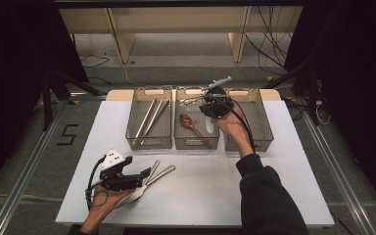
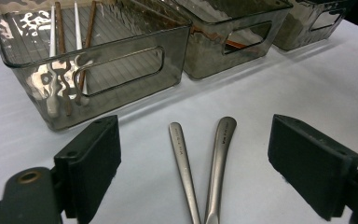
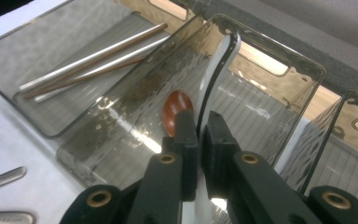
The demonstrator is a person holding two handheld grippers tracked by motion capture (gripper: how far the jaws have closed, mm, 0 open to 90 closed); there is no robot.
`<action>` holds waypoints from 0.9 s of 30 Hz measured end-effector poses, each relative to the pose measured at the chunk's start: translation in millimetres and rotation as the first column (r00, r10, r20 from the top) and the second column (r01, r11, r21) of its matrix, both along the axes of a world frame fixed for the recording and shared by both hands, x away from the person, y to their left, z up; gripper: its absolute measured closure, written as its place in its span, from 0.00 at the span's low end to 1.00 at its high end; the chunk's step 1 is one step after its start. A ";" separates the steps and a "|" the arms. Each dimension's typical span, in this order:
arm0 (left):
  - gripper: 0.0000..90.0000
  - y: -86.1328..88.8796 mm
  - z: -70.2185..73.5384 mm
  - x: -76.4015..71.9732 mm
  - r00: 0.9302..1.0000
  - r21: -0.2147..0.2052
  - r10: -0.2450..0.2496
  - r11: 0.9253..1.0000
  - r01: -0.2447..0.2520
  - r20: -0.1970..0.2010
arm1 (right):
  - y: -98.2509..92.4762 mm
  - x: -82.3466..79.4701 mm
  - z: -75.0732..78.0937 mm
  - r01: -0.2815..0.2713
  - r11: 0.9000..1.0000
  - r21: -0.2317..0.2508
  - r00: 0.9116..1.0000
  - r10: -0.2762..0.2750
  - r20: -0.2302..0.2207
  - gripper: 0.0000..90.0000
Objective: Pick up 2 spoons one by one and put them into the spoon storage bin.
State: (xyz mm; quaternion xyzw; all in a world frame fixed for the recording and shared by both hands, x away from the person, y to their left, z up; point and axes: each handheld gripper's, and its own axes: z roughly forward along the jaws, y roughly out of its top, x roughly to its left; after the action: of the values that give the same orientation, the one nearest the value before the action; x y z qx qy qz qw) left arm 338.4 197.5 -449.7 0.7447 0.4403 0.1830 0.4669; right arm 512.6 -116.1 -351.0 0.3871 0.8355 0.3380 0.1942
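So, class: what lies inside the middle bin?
In the middle bin lies a brown wooden spoon. The right gripper, shut on a white spoon, hangs over it. The bin floor beneath the gripper is covered.

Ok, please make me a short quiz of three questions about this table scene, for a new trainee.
1. True or false: the left claw is shut on the two metal handles.
2. Choose one: what does the right claw hold? A) a white spoon B) a brown chopstick C) a fork
3. Short answer: which of the three bins holds the brown spoon?

Key
1. False. Its jaws stand open, one on each side of the handles.
2. A
3. The middle bin.
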 end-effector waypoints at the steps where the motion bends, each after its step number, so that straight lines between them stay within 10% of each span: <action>1: 0.18 0.2 0.1 0.1 1.000 0.001 0.000 1.000 0.000 0.001 | -0.2 1.4 -1.9 0.002 1.000 -0.005 1.000 -0.002 -0.001 0.96; 27: 0.18 -0.3 -0.3 0.1 1.000 0.002 -0.003 1.000 0.003 -0.007 | -1.4 11.4 -45.7 0.039 0.996 -0.080 0.998 -0.043 -0.050 0.95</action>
State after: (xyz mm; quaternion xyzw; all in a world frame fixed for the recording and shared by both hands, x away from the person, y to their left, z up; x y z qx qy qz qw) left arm 338.5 197.2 -450.1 0.7465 0.4406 0.1805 0.4648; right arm 524.0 -117.5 -396.7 0.4049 0.8449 0.2904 0.1947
